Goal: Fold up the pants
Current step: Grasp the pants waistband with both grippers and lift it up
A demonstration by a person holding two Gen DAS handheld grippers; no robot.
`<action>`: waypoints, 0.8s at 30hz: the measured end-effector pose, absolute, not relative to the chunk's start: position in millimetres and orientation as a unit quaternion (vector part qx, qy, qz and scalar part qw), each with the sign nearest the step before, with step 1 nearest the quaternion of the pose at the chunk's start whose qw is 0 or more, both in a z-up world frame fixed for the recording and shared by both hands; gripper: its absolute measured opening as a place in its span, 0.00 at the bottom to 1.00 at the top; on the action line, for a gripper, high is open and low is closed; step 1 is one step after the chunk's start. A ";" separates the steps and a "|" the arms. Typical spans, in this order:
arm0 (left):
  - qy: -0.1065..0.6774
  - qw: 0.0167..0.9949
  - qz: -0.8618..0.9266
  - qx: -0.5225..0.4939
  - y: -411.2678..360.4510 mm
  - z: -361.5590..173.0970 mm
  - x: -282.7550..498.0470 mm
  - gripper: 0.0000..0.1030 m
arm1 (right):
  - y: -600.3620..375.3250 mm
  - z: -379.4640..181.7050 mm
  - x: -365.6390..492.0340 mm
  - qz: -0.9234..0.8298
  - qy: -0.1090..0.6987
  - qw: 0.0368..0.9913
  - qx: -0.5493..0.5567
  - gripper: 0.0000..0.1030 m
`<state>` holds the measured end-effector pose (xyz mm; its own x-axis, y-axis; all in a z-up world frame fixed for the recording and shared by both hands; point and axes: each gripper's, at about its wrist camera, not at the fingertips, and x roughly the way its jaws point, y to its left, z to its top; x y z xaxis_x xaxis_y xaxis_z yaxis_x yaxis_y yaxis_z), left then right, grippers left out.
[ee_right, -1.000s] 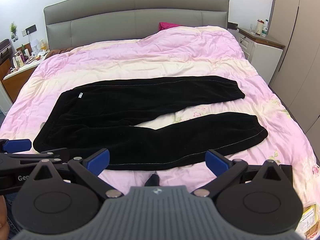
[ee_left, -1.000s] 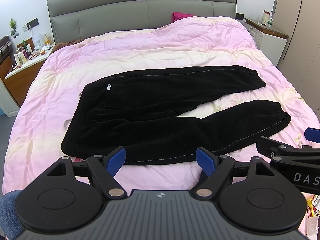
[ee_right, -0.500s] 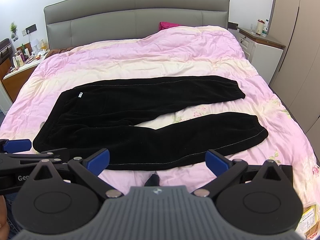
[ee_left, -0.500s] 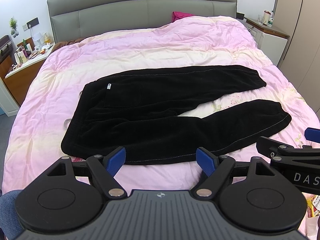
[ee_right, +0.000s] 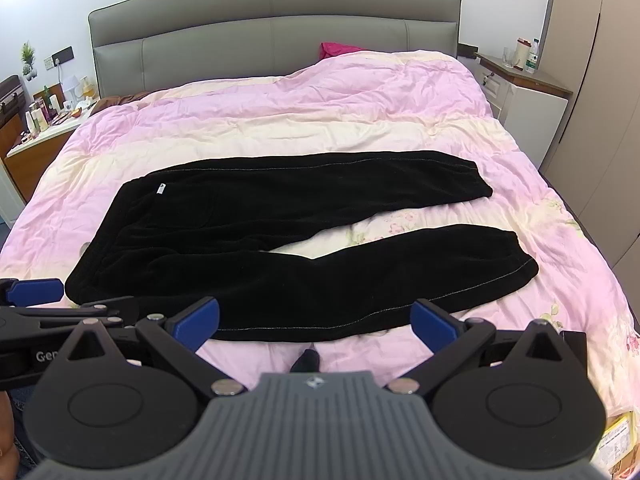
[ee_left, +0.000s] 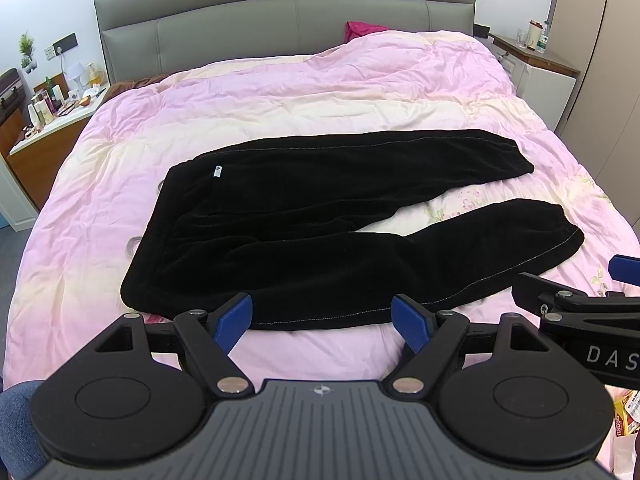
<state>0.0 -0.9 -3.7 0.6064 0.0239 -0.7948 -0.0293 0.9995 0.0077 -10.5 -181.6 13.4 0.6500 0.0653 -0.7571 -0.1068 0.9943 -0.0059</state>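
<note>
Black pants (ee_left: 312, 224) (ee_right: 256, 240) lie flat on the pink duvet (ee_left: 300, 96), waistband to the left, the two legs spread apart toward the right. A small white label (ee_left: 217, 172) shows near the waistband. My left gripper (ee_left: 322, 318) hovers open over the near hem of the pants, blue pads wide apart with nothing between them. My right gripper (ee_right: 316, 322) stands open too, just short of the near leg's edge, and holds nothing. Each gripper's side shows at the other view's border.
A grey padded headboard (ee_left: 288, 20) backs the bed. A cluttered bedside table (ee_left: 52, 108) stands at the left, a white nightstand (ee_left: 536, 68) with bottles at the right beside wardrobe doors (ee_left: 600, 60). A magenta pillow (ee_left: 360, 28) peeks out by the headboard. A snack packet (ee_right: 618, 436) lies at the near right.
</note>
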 end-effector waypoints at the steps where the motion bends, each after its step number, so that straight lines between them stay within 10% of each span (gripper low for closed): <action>1: 0.443 0.896 0.015 -0.003 -0.7 -3.8 0.1 0.90 | -181.6 12.9 -10.3 0.047 0.416 0.908 -0.025 0.95; 24: 0.398 0.892 -0.081 0.196 71.3 -111.5 45.5 0.91 | -277.0 -67.7 87.0 0.109 0.304 0.932 -0.166 0.95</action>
<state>45.5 71.3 -111.5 0.6699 0.0124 -0.7424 0.3002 0.9100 0.2861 87.0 -277.0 -67.7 0.7920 0.1023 -0.6019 -0.3036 0.9213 -0.2429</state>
